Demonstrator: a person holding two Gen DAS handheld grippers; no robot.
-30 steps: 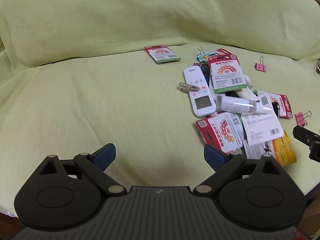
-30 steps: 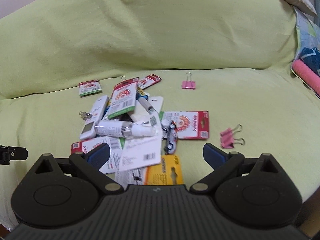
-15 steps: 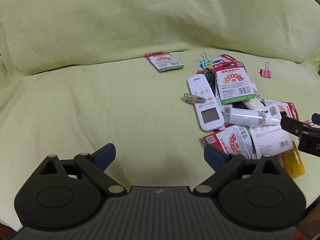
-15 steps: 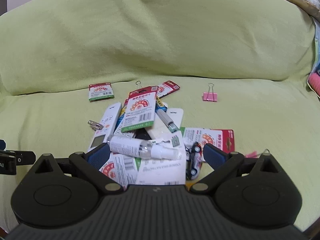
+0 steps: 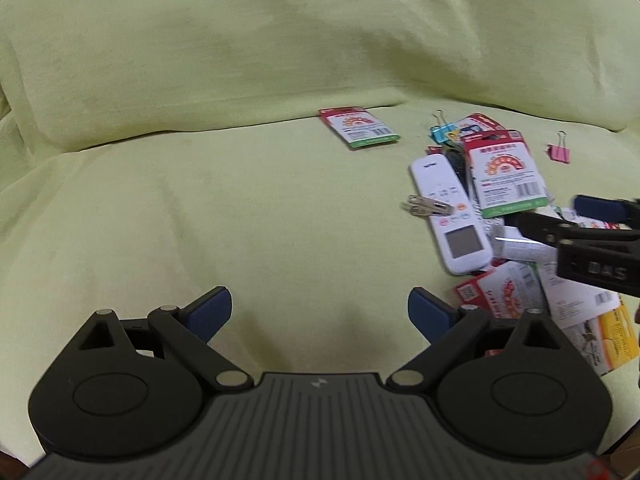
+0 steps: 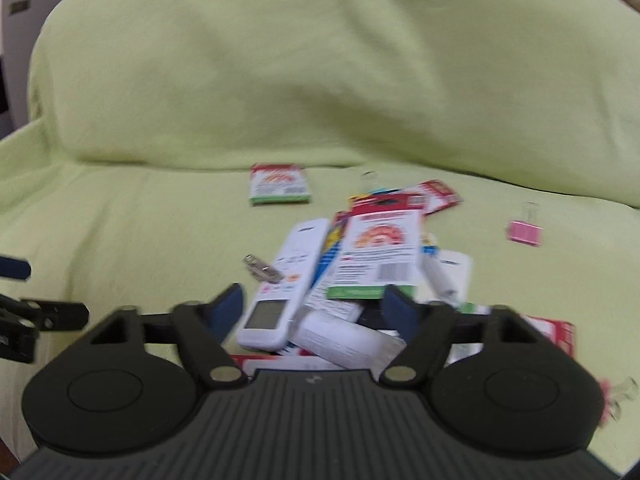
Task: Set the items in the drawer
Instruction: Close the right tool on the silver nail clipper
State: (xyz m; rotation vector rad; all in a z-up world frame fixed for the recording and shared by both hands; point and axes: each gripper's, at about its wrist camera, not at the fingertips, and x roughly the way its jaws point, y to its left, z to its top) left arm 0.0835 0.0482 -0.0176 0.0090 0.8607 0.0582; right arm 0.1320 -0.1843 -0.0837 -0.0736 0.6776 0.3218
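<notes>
Yellow-green cloth covers a sofa seat (image 5: 208,208) and backrest, and on it both tools hang with nothing in them. Jaws stand wide apart on the left gripper (image 5: 320,312), which hovers over bare fabric well to the left of the clutter. On the right gripper (image 6: 312,308) the jaws are likewise spread, low over the near end of the heap, bracketing a small white bottle (image 6: 344,340) lying on its side and the display end of a white remote (image 6: 288,292). Just beyond sits a red-and-green carded packet (image 6: 380,256) overlapping other cards; a metal clip (image 6: 262,270) lies just left of the remote, another packet (image 6: 280,184) lies apart near the backrest, and a pink binder clip (image 6: 524,232) rests off to the right. I judge the main risk to be a muddled grab: bottle, remote and cards overlap so closely that closing here could catch two things, or pinch only a card edge and drag the pile. The round bottle may roll or squirt out of the pads, and the soft, yielding cushion offers little to press against. The right view is blurred, so exact contact cannot be told. No drawer shows in either view, so the carry will go somewhere unseen. A pale wall or door edge shows beyond the sofa's left side.
</notes>
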